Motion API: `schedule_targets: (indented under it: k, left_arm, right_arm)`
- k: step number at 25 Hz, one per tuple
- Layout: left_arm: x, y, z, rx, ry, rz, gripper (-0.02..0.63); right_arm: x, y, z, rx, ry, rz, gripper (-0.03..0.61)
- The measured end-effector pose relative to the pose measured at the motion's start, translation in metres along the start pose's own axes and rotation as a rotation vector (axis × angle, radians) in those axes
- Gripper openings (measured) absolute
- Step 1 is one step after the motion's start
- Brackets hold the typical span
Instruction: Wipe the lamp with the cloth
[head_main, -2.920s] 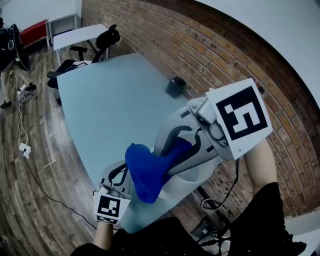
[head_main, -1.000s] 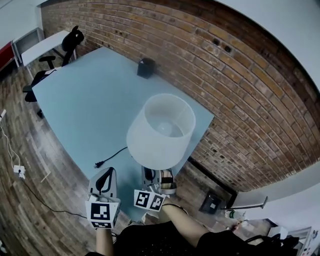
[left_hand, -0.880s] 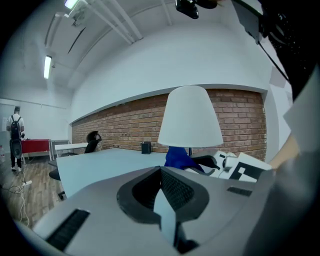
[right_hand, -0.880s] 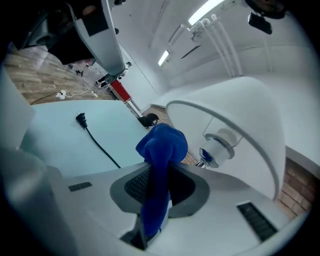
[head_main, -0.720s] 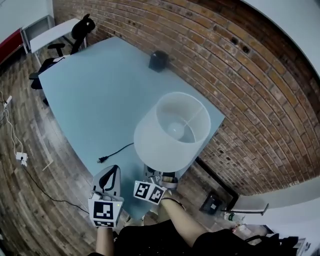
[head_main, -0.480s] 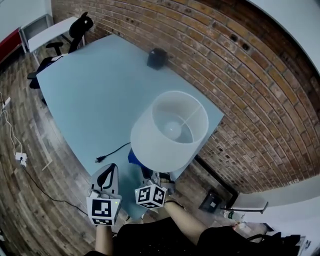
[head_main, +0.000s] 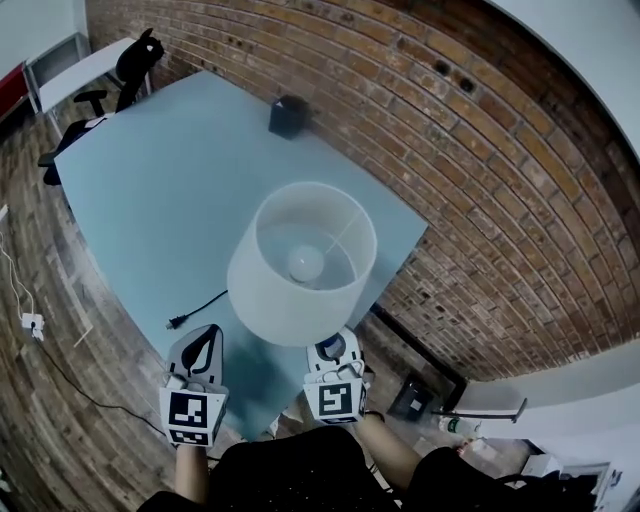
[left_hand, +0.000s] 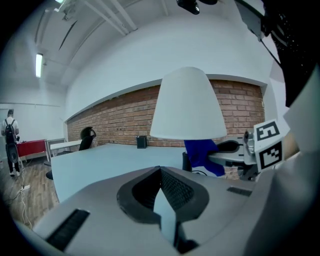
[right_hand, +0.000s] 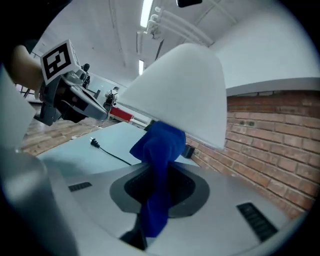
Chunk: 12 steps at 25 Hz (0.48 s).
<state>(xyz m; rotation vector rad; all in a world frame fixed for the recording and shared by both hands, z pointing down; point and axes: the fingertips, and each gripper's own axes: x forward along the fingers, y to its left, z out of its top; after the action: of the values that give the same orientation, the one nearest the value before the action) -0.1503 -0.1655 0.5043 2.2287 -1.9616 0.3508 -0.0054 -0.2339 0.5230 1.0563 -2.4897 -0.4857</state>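
The lamp stands near the table's near right corner, its white shade (head_main: 300, 262) open at the top with the bulb (head_main: 305, 263) showing. My right gripper (head_main: 332, 352) sits just below the shade's near rim, shut on the blue cloth (right_hand: 161, 155). The cloth's bunched top touches the lower edge of the shade (right_hand: 182, 92). In the head view the shade hides the cloth. My left gripper (head_main: 205, 342) hovers at the table's near edge, left of the lamp, shut with nothing in it. From the left gripper view the cloth (left_hand: 202, 154) hangs under the shade (left_hand: 187, 105).
A black power cord with plug (head_main: 182, 320) lies on the light-blue table (head_main: 160, 190) left of the lamp. A small black box (head_main: 289, 115) stands at the far edge by the brick wall (head_main: 480, 200). An office chair (head_main: 135, 55) and a person (left_hand: 9, 145) are far off.
The right gripper came down from close to the head camera to the shade's near rim, then shifted right. The cloth that peeked out under the shade is now hidden. The left gripper barely moved.
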Motion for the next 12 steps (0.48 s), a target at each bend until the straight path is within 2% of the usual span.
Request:
schedule_targets:
  k: [3,8,10,12]
  left_arm:
    - [0.005,-0.011,-0.001,0.004,0.005,-0.023,0.008]
    - [0.011,-0.018,-0.002,0.007,0.013,-0.050,0.008]
    - [0.012,-0.020,-0.002,0.014,0.017,-0.056,0.009]
    - [0.013,-0.023,-0.003,0.021,0.021,-0.061,0.009]
  right_arm:
    - [0.020,0.009,-0.017,0.020,0.063,0.115,0.061]
    - [0.030,0.032,-0.072,0.052,0.282,0.244,0.061]
    - [0.025,0.036,-0.078,0.104,0.285,0.308,0.061]
    - [0.018,0.032,-0.076,0.180,0.237,0.371,0.061]
